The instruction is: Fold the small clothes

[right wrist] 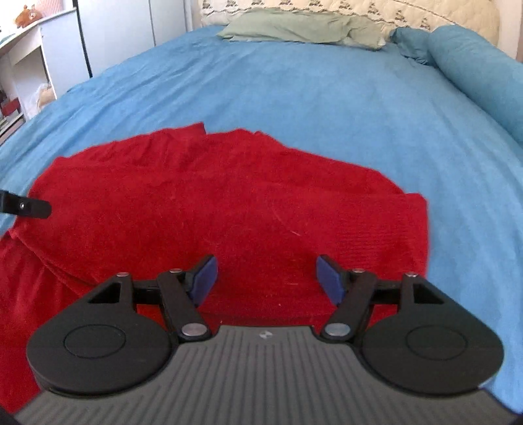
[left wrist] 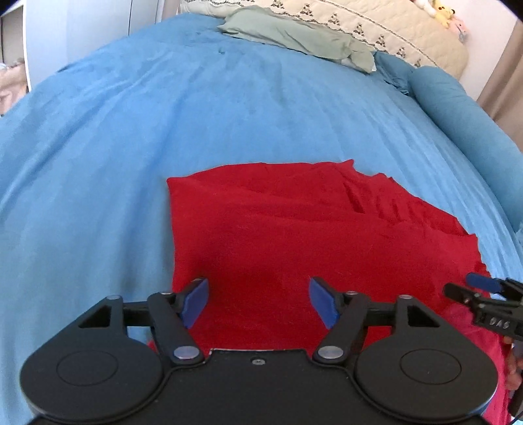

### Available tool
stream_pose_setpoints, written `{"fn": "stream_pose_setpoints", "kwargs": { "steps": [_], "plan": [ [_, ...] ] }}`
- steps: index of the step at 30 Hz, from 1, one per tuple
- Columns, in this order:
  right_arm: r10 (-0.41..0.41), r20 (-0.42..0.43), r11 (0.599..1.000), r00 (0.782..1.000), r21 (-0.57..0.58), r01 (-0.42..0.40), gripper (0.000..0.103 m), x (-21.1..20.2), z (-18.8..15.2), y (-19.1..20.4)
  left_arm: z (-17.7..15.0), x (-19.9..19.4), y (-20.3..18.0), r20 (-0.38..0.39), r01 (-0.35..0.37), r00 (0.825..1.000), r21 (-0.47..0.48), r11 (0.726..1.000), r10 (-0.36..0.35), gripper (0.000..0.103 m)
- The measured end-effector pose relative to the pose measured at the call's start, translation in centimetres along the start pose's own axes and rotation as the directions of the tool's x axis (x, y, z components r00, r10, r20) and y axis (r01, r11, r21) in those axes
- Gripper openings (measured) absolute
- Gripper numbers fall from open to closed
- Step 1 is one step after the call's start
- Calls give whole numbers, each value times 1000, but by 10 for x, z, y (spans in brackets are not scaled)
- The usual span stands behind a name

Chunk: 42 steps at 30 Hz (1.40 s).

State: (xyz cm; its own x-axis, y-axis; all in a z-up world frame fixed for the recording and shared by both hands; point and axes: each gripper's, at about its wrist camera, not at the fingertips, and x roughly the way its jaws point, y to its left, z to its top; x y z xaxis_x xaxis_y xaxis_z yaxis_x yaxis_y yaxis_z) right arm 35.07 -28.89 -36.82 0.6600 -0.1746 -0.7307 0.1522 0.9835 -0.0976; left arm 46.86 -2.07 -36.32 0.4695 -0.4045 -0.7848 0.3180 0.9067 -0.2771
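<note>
While lying spread over the blue bed cover point(left wrist: 228, 108), filling the lower middle of both views: red knit garment point(left wrist: 294, 235), soft and ribbed, with a straight left edge running from 11 o'clock down to 7 o'clock in the left wrist view and a ragged, stepped edge slanting away at 2 o'clock. Showing in the right wrist view a folded ribbed band at 3 o'clock, its outer edge ending squarely against the blue, and a rumpled far edge at 12 o'clock with a small notch.

Hovering over the near part of the red cloth: left gripper point(left wrist: 258, 302), blue-padded fingers spread wide apart, nothing between them. Hanging likewise over the near hem: right gripper point(right wrist: 264, 278), fingers standing well apart, gripping nothing. Poking in at 3 o'clock of the left wrist view, the right tool's finger tips, just over the garment's right edge; poking in at 9 o'clock of the right wrist view, one black tip of the left tool, at the cloth's left edge.

Stretching beyond the far edge toward 12 o'clock: broad bare blue cover. Lying well apart at the head of the bed: crumpled pale green cloth point(left wrist: 294, 36), blue bolster pillow point(left wrist: 464, 114) at 2 o'clock, cream patterned headboard point(left wrist: 392, 29) behind.
</note>
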Motion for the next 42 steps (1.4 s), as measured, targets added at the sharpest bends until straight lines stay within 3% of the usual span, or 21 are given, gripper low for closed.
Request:
{"fn": "stream_pose_setpoints", "kwargs": {
  "steps": [6,8,12,15,18,21,24,29,31,37,40,42],
  "plan": [
    [-47,-40,996,998,68,50,83,-7,-12,-11,-12,14,-1,-6,-28,1000,23,999,28,81],
    [-32,-30,997,999,76,34,86,-2,-18,-16,-12,20,-9,-7,-12,1000,61,998,13,100],
    [-32,9,997,999,77,31,84,-12,-14,-20,-12,14,-29,-5,-74,997,116,991,75,100],
    [-37,72,990,997,139,27,86,-54,-10,-32,-13,-22,-32,36,-71,997,83,994,68,100],
    [-44,119,988,992,154,26,86,-108,-8,-43,-23,-75,-34,84,-126,989,71,989,120,100],
    [-43,142,989,989,150,22,86,-167,-12,-52,-46,-132,-33,110,-169,980,40,985,164,100],
    [-22,137,989,990,150,1,89,-221,-27,-57,-80,-175,-30,85,-195,977,-3,981,194,100],
    [-14,56,988,998,156,5,103,-289,-70,-51,-147,-214,-26,-79,-217,974,-51,975,213,102],
    [-2,-10,987,1000,160,3,103,-308,-96,-47,-172,-221,-22,-148,-206,970,-78,976,193,102],
    [21,-201,981,979,191,18,103,-317,-172,-36,-231,-217,-10,-238,-173,961,-110,979,143,101],
    [31,-261,973,965,229,31,103,-311,-207,-35,-244,-202,-1,-254,-210,951,-123,970,174,90],
    [40,-280,967,959,254,34,103,-307,-224,-35,-249,-192,7,-263,-197,953,-171,965,148,82]
  ]
}}
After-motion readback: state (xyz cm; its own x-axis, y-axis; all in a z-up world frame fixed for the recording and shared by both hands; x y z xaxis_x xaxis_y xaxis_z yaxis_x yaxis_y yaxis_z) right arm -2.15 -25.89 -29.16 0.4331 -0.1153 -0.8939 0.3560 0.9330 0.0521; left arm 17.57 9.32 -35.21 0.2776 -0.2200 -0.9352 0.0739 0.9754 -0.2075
